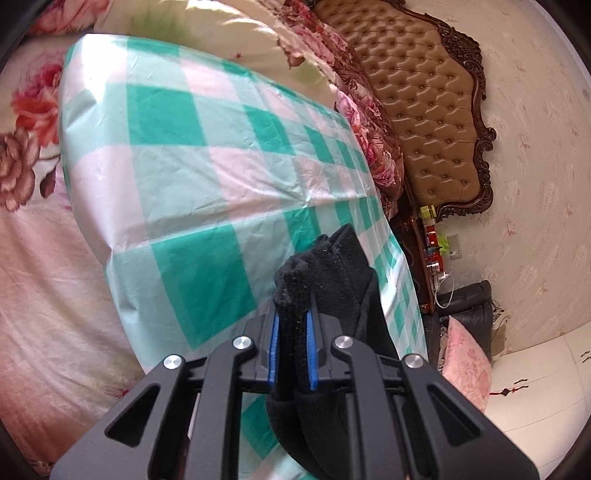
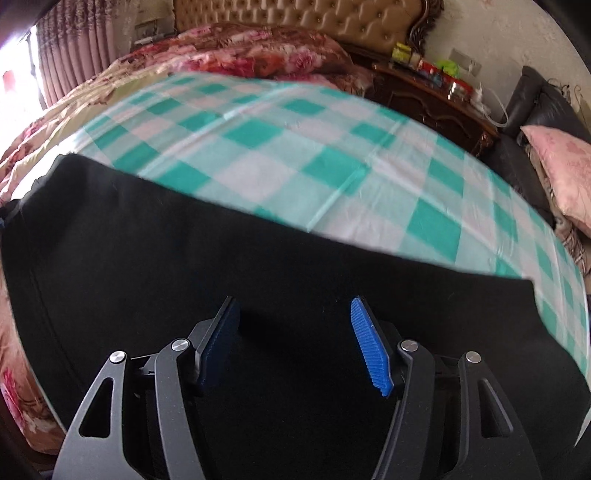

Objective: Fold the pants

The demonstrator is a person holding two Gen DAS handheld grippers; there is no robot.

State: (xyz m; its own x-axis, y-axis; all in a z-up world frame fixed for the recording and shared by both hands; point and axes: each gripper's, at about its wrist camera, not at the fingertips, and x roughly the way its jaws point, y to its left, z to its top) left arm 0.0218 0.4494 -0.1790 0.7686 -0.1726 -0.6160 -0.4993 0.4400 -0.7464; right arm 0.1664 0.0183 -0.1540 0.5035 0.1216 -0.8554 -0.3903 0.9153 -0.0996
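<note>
Item: black pants, spread across lower frame on checked sheet. Left gripper pinches a bunched edge; right gripper gapes wide, empty. Risk: one-sided lift skews the fold.

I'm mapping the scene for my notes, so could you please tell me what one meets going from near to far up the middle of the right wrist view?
Right gripper, open → black pants → green checked sheet → floral quilt → tufted headboard.
</note>
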